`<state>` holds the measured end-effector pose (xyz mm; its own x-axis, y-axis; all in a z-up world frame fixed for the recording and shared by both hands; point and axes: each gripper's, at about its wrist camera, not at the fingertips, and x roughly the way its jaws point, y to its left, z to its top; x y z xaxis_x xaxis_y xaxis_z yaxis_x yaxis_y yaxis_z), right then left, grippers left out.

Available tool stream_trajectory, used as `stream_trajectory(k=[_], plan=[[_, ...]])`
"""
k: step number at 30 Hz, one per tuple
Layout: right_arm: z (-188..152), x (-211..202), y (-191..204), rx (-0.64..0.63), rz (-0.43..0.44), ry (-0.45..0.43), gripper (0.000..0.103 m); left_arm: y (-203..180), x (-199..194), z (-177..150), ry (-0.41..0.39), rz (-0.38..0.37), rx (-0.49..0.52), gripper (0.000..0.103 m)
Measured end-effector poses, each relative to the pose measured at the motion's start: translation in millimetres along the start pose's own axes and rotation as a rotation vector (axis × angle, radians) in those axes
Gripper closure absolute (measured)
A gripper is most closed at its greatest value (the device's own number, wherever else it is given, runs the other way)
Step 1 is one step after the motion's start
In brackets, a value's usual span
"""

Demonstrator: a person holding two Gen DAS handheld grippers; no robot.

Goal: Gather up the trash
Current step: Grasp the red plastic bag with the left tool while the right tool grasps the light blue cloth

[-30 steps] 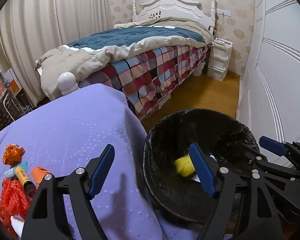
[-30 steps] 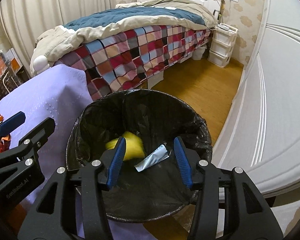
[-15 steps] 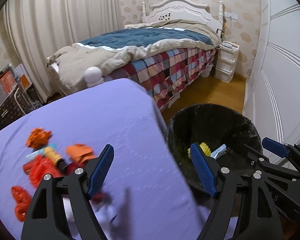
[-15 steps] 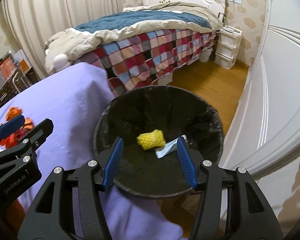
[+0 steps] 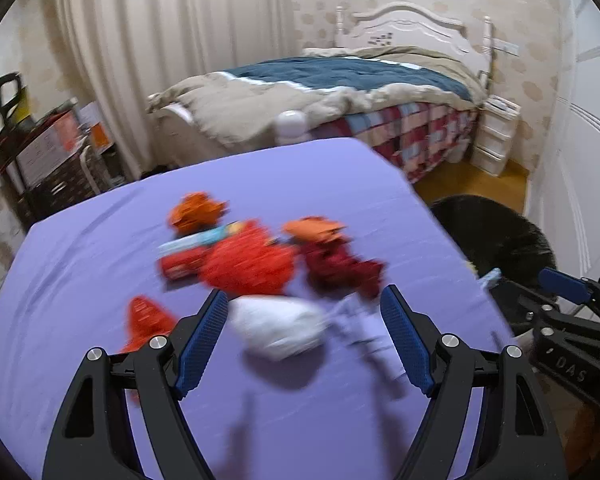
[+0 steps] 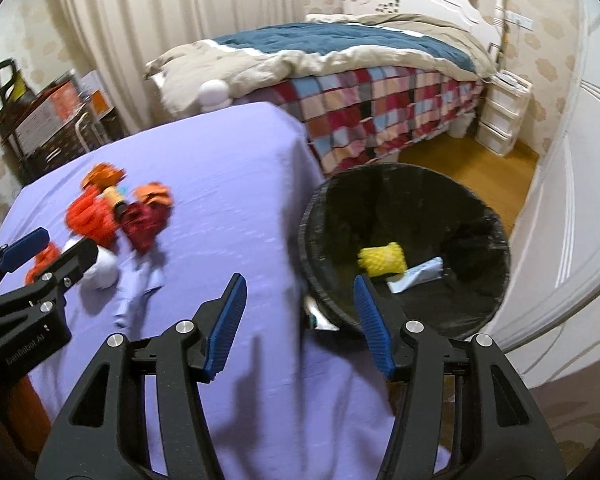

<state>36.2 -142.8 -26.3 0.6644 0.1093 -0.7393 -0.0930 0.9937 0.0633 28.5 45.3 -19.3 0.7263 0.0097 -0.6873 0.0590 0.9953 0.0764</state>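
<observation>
Purple tabletop (image 5: 100, 248) carries blurred orange-red trash (image 5: 252, 260) and a white wad (image 5: 278, 330) just ahead of the released, empty left claw (image 5: 304, 340), while the right claw (image 6: 300, 316), also released, hangs beside the bin (image 6: 496, 292).

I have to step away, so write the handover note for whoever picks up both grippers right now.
Left gripper: open, empty, above the purple table, pointed at the white crumpled wad.
Right gripper: open, empty, over the table edge beside the black bin.
Done: a yellow foam net and a pale flat wrapper lie in the bin.
Left: the pile on the table, namely the white wad, orange-red mesh, dark red scrap, two orange scraps, and a red piece by the left fingers. The pictures are blurred, so check for small items.
</observation>
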Motion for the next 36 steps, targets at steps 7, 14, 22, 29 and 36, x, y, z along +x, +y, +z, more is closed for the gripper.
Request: stream_trajectory(k=[7, 14, 22, 29, 36], plan=[[-5.2, -2.1, 41.9, -0.072, 0.046, 0.008, 0.049, 50.2, -5.1, -22.0, 0.022, 0.078, -0.072, 0.027], [-5.1, 2.7, 74.3, -0.131, 0.082, 0.017, 0.049, 90.9, 0.4, -35.3, 0.05, 0.129, -0.135, 0.027], [-9.3, 24.2, 97.6, -0.173, 0.091, 0.052, 0.049, 108.9, 18.1, -46.4, 0.114, 0.125, -0.167, 0.027], [-11.3, 35.1, 104.5, -0.183, 0.093, 0.075, 0.056, 106.4, 25.5, -46.2, 0.146, 0.088, -0.145, 0.046], [-13.5, 32.3, 111.8, -0.214, 0.118, 0.072, 0.082, 107.9, 26.2, -48.5, 0.154, 0.065, -0.152, 0.061]])
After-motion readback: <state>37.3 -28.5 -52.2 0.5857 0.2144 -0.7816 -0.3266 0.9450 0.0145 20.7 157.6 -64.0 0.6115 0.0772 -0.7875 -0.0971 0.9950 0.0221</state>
